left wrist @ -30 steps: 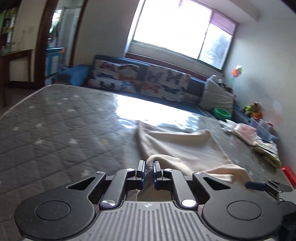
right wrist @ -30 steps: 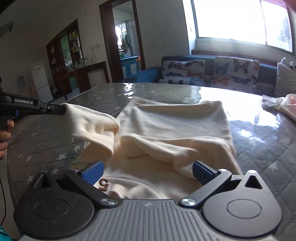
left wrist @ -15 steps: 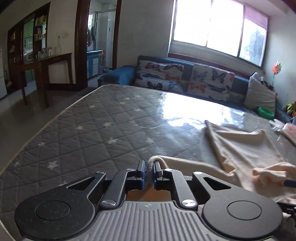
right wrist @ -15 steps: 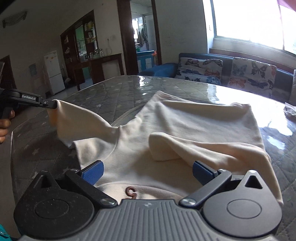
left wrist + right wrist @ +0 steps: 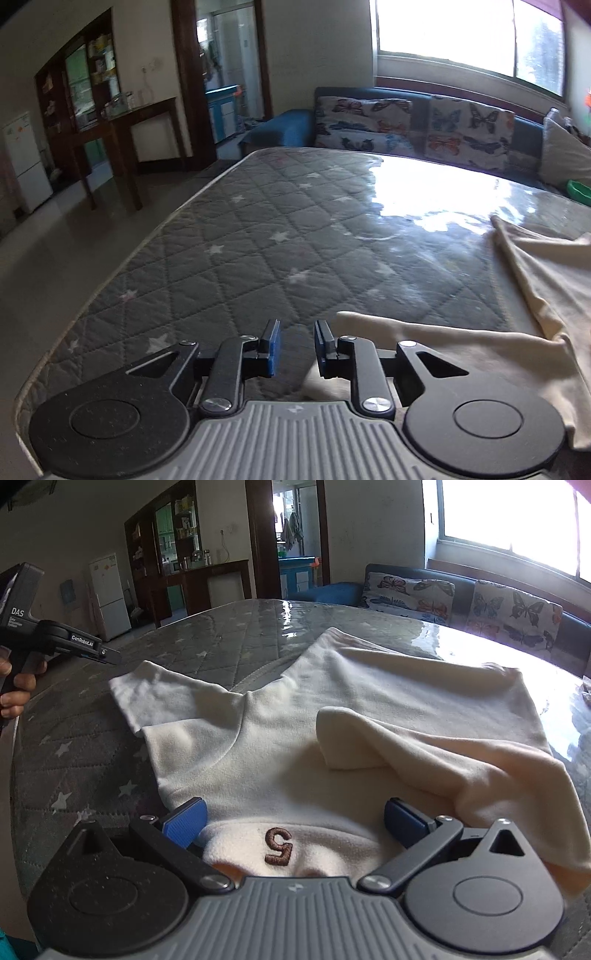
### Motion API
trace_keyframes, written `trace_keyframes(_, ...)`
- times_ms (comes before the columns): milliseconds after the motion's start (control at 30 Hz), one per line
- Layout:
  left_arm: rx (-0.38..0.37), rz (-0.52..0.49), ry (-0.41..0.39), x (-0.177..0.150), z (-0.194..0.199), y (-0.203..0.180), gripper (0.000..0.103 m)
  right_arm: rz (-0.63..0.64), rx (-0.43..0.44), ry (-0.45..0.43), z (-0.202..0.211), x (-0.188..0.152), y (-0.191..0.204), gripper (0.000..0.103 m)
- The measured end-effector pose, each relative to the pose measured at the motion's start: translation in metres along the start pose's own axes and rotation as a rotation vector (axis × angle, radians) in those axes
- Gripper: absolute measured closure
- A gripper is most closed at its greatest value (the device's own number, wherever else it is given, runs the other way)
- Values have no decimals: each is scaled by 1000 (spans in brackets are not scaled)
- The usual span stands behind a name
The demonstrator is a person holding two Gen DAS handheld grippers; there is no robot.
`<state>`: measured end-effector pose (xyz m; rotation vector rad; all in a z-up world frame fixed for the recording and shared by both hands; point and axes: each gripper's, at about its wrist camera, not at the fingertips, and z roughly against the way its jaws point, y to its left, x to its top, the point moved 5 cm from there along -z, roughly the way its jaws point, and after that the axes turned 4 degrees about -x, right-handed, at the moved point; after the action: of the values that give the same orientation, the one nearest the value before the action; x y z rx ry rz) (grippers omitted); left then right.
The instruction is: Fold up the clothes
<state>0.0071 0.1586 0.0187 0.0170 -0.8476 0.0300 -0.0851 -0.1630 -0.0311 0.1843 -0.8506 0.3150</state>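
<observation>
Soft matt fleece sweater [image 5: 332,709] (cream), quilted grey mattress [image 5: 295,236] under glossy clear film, ribbed blue rubber pads [image 5: 184,821]

The left gripper [image 5: 295,345], jaws just opening with nothing between, points toward 12 o'clock; the right gripper [image 5: 293,821] gapes wide.

Daylight pours through the window [image 5: 469,37], which is blown out to white in both views. It throws a hard glare patch on the glossy mattress [image 5: 417,199]. The room's left side stays dim. Fisheye bending curves walls and door frames at the edges. Slight softness blurs the left wrist view.
</observation>
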Motion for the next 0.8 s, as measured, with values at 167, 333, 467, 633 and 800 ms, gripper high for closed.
trace_keyframes(167,-89,54,7,-15,17,5,55,3,-2,0,0,0,1,0)
trace_keyframes(333,-80,10,5,-22,13,-10,52,7,-5,1,0,0,2,0)
trace_keyframes(467,20,-50,40,-27,-2,-15,52,9,-6,2,0,0,2,0)
trace_keyframes(633,6,-15,31,-25,5,-8,52,29,2,21,4,7,2,0)
trace_keyframes(800,-91,17,-10,-18,25,-19,40,52,-29,-32,14,24,-4,0)
